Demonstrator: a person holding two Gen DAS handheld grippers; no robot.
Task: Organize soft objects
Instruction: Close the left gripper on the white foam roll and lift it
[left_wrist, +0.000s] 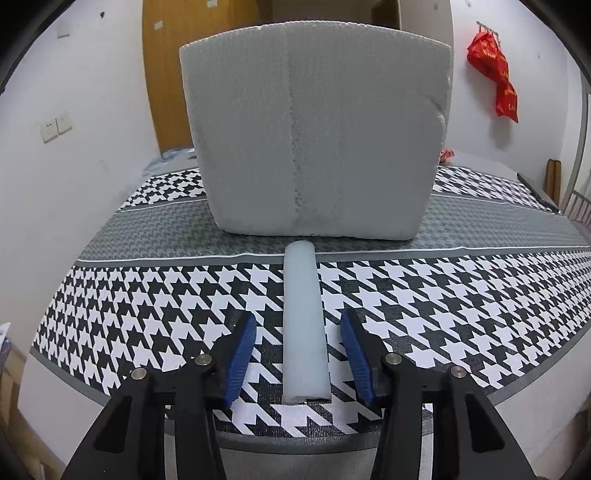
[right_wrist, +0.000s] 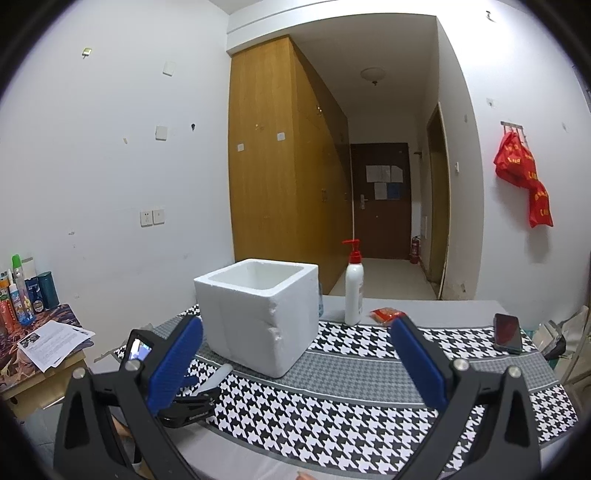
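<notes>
Left gripper (left_wrist: 298, 328): we see its 2 blue pads (left_wrist: 242, 360) on either side of the foam stick, gaps on both sides, not pressing it.
Foam stick (left_wrist: 304, 321): a pale cylinder lying flat on the houndstooth cloth (left_wrist: 147, 306), pointing from near to far, far end just short of the box.
Foam box (right_wrist: 258, 314): white, open-topped, upright beyond the stick.
Right gripper (right_wrist: 295, 354): spread wide, nothing between its pads.
Far right: we see a white pump bottle (right_wrist: 354, 291), a red packet (right_wrist: 388, 314) and a phone (right_wrist: 508, 332).
</notes>
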